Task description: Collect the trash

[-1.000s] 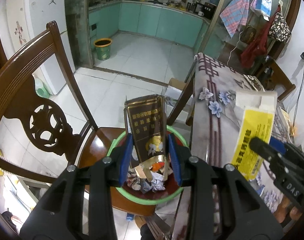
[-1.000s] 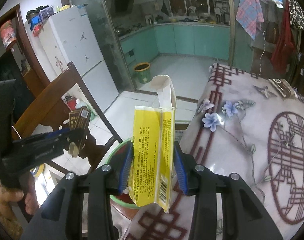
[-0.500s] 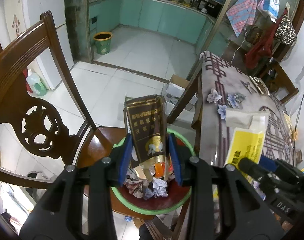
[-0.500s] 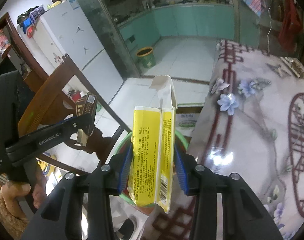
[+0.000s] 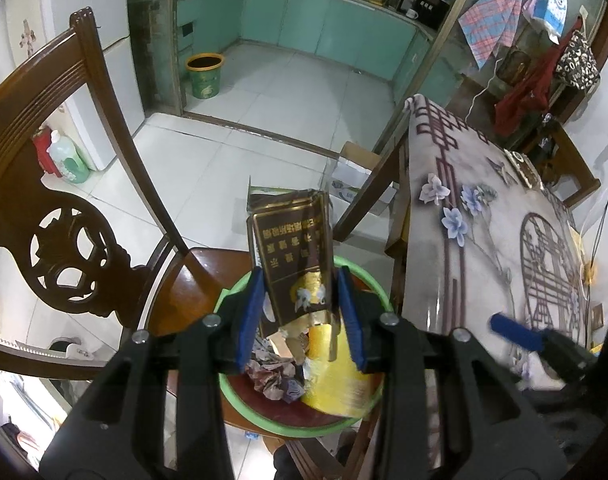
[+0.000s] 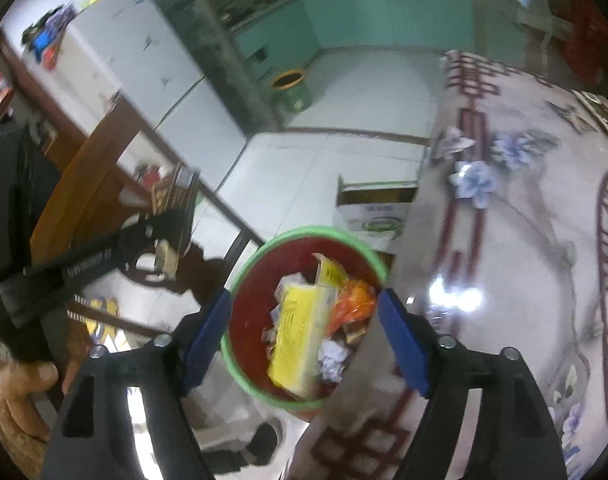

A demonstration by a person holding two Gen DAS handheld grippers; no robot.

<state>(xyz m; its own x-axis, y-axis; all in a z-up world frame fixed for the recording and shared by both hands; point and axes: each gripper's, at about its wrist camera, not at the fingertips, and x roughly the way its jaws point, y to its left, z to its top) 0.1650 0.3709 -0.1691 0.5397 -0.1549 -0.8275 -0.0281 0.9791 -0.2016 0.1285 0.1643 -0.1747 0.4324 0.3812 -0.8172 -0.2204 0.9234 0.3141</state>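
The main risk is judged to lie with the brown pack (image 5: 293,264), which is pinched between the pads of the left gripper (image 5: 299,314) and held upright over the near rim of the bin (image 5: 368,280); if it is let go from this spot, it could be tipped onto the rim or over onto the chair (image 5: 191,276), since only its lower end is seen above the opening. The bin is perched on the chair seat beside the table (image 5: 484,248), so a knock from either tool could be enough to shift it. The right gripper (image 6: 306,330) is seen spread wide and empty above the bin (image 6: 263,248), and a yellow box (image 6: 299,332) is seen lying inside on the other rubbish; that view is blurred, so it cannot be told whether the box is fully settled. The brown pack is a crumpled dark carton with gold print, its torn foil end hanging down toward the bin. The rubbish below it is made up of crumpled paper (image 5: 273,376) and an orange wrapper (image 6: 352,300), and the bin is judged to be well filled, so a further item could be left resting high.
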